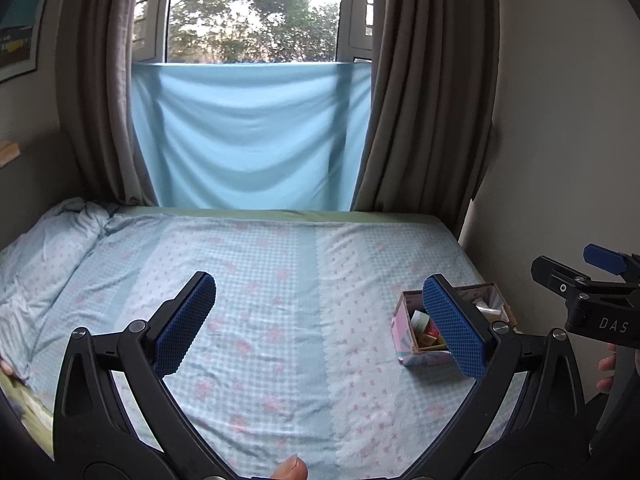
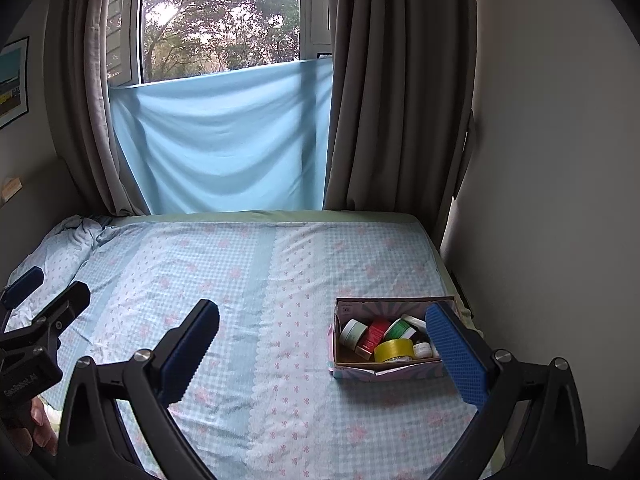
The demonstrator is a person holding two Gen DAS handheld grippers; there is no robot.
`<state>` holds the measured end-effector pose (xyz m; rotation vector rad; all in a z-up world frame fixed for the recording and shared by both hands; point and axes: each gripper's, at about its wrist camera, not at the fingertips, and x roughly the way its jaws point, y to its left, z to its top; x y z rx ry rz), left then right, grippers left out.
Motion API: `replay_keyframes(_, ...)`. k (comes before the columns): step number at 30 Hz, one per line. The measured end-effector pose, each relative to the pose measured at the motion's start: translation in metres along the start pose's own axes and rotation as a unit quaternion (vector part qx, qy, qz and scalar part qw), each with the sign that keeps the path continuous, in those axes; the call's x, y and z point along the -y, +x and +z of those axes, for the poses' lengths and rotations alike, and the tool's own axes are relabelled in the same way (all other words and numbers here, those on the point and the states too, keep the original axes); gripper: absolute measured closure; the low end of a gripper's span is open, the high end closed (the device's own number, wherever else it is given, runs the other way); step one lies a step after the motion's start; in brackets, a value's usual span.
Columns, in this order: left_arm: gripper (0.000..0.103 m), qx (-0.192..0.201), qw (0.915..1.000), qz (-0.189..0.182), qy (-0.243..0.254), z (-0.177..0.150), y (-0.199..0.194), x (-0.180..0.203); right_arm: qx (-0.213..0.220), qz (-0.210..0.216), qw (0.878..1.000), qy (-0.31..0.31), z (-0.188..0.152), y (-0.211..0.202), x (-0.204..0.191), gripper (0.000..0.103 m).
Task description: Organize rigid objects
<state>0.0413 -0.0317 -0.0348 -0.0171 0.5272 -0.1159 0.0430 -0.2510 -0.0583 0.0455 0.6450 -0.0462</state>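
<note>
1. Both claws are spread wide and hold nothing: the left gripper (image 1: 320,328) and the right gripper (image 2: 324,354) hang above the bed (image 2: 248,280).
2. The task's things sit in an open box (image 2: 384,372) at the near right of the bed: small jars, a red tub and a yellow roll (image 2: 394,350), packed touching one another.
3. Risk, as I judge it: the items are crowded, so a wide claw reaching for one could nudge its neighbours or tip the light box on the soft bedding.
4. The box lies near the bed's right edge by the wall (image 2: 540,200); a push rightward might slide it off.
5. Open room lies left and far: the bedspread there is bare up to the curtain (image 2: 224,152).
</note>
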Motion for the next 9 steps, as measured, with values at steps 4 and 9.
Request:
replay_keyframes(4,0.0,0.008,0.9999,0.008,0.008,0.0,0.001,0.001,-0.002,0.001,1.0,0.0,0.004,0.005,-0.001,0.0)
replay_keyframes(9,0.0,0.015,0.9994,0.021,0.021,0.002,0.007,0.003,-0.011,0.001,1.0,0.0,0.006,0.015,-0.002,0.0)
